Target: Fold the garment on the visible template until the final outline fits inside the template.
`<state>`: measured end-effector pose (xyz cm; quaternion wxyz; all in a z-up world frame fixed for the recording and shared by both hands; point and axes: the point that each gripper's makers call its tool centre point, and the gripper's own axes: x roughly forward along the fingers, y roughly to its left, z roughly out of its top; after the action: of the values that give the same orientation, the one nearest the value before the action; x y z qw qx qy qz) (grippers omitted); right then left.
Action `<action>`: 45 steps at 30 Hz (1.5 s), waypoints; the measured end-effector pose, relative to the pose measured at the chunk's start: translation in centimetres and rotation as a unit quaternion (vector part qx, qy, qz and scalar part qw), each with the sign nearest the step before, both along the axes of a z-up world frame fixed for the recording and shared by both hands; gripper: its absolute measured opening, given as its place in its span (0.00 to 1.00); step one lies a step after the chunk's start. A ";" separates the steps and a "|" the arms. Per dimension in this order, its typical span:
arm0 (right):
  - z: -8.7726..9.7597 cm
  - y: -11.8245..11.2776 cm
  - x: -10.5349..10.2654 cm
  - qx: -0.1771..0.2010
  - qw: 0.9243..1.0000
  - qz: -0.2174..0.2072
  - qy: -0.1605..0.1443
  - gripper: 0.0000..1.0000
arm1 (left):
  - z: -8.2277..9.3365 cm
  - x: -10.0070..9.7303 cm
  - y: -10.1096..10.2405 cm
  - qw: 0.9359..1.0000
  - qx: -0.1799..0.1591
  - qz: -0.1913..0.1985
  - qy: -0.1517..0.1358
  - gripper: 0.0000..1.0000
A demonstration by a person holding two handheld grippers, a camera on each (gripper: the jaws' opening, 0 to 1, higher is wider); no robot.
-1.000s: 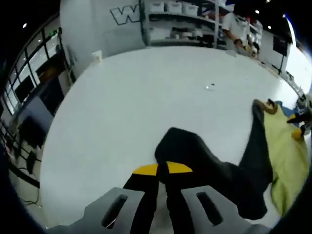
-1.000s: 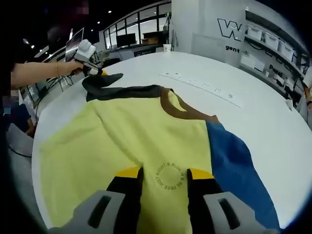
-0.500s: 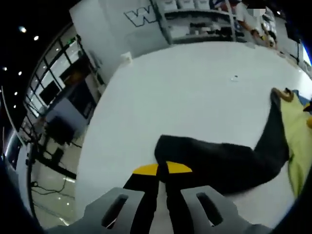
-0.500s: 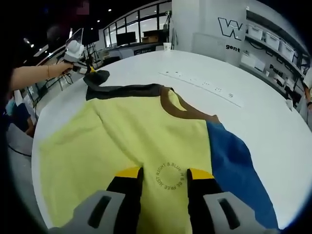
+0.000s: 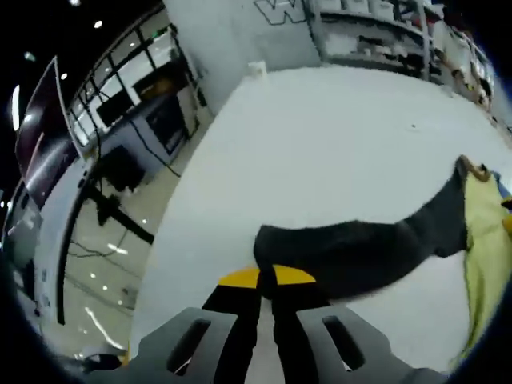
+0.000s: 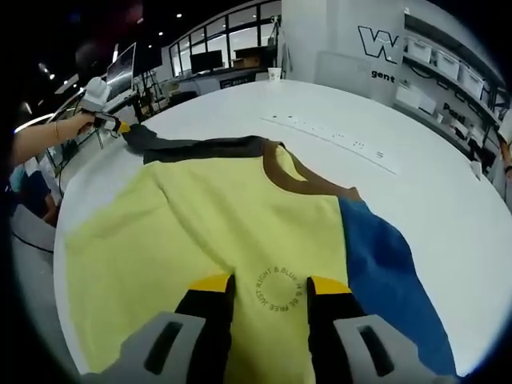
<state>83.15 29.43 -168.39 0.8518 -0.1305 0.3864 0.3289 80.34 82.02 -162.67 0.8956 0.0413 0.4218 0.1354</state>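
A sweatshirt lies flat on the white table (image 6: 448, 200): pale yellow body (image 6: 216, 224), brown collar (image 6: 296, 178), blue sleeve (image 6: 384, 272) and dark grey sleeve (image 6: 200, 150). My left gripper (image 5: 266, 278) is shut on the cuff of the dark grey sleeve (image 5: 360, 248), which stretches straight out from the yellow body (image 5: 484, 240) toward the table's edge. From the right gripper view, that left gripper (image 6: 108, 124) shows far left in a person's hand (image 6: 68, 128). My right gripper (image 6: 270, 292) is open over the yellow front, jaws either side of a round printed text.
The table edge runs just past the left gripper, with floor and desks (image 5: 104, 264) below it. A long strip with small marks (image 6: 328, 138) lies on the table beyond the collar. Shelves with white bins (image 6: 448, 76) stand at the back.
The left gripper has drawn the dark grey sleeve outward, from bunched and lifted to stretched flat toward the table edge. The right gripper and the garment's body have stayed still.
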 end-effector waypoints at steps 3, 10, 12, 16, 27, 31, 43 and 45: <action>0.0 0.0 0.0 -0.001 1.000 0.000 -0.001 0.33 | 1.6 -0.9 -0.5 1.000 0.008 0.005 0.009 0.07; 0.0 -0.1 0.2 -0.003 1.000 0.001 -0.003 0.33 | 3.8 -1.1 -2.3 0.999 -0.027 0.010 0.013 0.08; 0.0 -0.1 0.1 -0.003 1.000 0.002 -0.003 0.33 | 4.1 -1.3 -2.2 1.000 -0.021 0.010 0.015 0.08; 0.0 0.0 0.0 -0.005 1.000 0.007 -0.006 0.33 | 4.1 -1.3 -1.2 1.000 0.008 0.012 0.011 0.08; -0.1 -0.2 0.1 -0.013 1.000 0.013 -0.016 0.42 | 2.1 -1.6 -0.5 0.999 0.028 0.018 0.001 0.10; -0.1 -0.9 -0.8 -0.013 1.000 0.003 -0.018 0.42 | 1.8 -2.1 1.3 0.999 0.041 0.031 0.004 0.07; 1.0 0.4 -2.1 -0.026 0.998 0.030 -0.044 0.44 | 0.5 -2.6 -3.0 0.974 0.072 -0.214 -0.032 0.21; 1.3 0.7 -2.1 -0.026 0.998 0.034 -0.048 0.44 | 0.3 -2.4 -3.8 0.964 0.068 -0.253 -0.048 0.24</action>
<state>81.01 30.08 -167.11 0.8541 -0.1817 0.3488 0.3404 77.92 78.25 -162.36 0.9149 0.2009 0.3441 -0.0649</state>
